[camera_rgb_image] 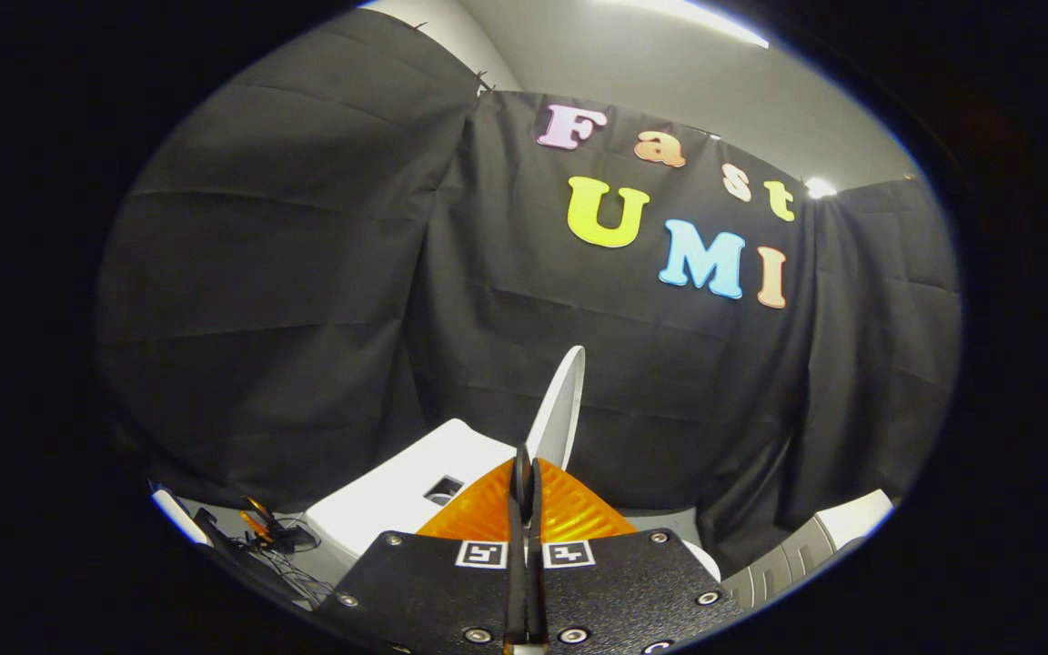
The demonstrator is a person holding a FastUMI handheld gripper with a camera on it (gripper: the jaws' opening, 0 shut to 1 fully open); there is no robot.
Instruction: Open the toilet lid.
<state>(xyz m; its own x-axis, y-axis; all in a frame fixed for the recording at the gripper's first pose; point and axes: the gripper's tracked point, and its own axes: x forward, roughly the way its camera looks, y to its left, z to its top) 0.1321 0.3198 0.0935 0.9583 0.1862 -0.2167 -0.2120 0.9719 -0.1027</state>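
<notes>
2 fingers (513,491) of tool (525,473) pressed together, tips meeting, nothing held between them. Toilet lid (560,405) raised, standing near upright, seen edge-on, rising just beyond fingertips and slightly to their right. Whether tips touch lid's lower edge: cannot tell. White toilet tank (401,491) left of lid, beyond tool body, with dark rectangular recess on top. Cables (269,541) on floor further left. White ribbed object (806,546) well apart to right.
</notes>
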